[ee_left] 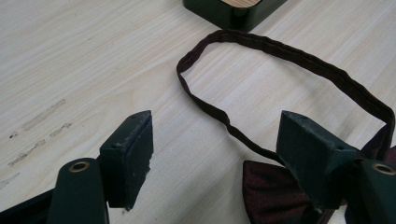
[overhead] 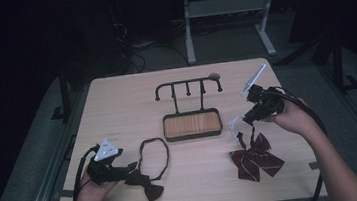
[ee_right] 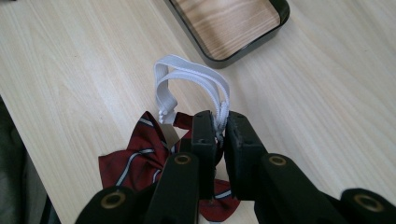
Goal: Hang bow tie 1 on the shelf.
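Right hand-held gripper [ee_right: 219, 133] clamped on striped bow tie's [ee_right: 133, 161] white elastic strap [ee_right: 187, 74]; tie partly hidden behind jaws. Left hand-held gripper [ee_left: 215, 158] apart over dark bow tie [ee_left: 266, 191], cut off lower right.

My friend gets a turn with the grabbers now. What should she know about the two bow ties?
Right gripper: jaws shut on the white elastic band of the striped red bow tie, which lies on the table near the person's right hand; the band is lifted in a loop.
Left gripper: jaws open, set either side of the dark bow tie and its dark strap, gripping nothing.
The hook stand with its wooden tray is at the table's middle; nothing hangs on it.
Done: one band gripped. Probably left: hang both ties on the hooks.
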The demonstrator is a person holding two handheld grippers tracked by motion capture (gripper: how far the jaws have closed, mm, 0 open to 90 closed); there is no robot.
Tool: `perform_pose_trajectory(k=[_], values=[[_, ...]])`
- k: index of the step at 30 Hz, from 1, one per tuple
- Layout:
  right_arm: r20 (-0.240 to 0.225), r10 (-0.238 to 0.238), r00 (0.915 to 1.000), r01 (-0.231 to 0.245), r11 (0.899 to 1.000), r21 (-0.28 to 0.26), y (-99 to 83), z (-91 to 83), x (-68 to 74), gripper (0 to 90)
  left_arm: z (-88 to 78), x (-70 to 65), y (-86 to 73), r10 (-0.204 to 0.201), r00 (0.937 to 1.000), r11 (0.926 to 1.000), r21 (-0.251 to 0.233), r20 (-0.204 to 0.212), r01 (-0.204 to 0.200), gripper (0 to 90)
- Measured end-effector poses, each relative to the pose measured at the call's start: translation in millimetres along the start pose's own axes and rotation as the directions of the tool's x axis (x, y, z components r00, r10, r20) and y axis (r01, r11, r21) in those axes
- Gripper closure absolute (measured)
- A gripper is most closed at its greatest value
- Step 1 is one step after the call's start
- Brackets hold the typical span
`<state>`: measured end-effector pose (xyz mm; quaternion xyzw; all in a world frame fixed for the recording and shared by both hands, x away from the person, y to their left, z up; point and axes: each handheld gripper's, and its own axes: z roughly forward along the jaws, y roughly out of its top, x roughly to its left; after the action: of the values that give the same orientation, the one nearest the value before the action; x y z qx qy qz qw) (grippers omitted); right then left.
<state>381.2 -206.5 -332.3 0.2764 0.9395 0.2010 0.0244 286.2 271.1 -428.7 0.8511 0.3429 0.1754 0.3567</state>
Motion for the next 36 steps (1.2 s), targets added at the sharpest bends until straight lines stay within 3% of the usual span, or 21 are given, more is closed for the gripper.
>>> perform_pose_trajectory(k=[16, 36], values=[[-0.008, -0.042, 0.9991, 0.042, 0.999, -0.021, 15.2, -16.8, 6.6, 82.4, 0.0, -0.2, 0.5, 0.004, 1.0000, 1.0000, 0.002, -0.007, -0.004, 27.8], [0.024, -0.063, 0.9977, 0.063, 0.998, -0.022, 37.2, -38.1, 9.4, 82.5, -0.6, -0.3, 0.6, 0.005, 0.9999, 1.0000, -0.007, -0.010, -0.005, 27.8]])
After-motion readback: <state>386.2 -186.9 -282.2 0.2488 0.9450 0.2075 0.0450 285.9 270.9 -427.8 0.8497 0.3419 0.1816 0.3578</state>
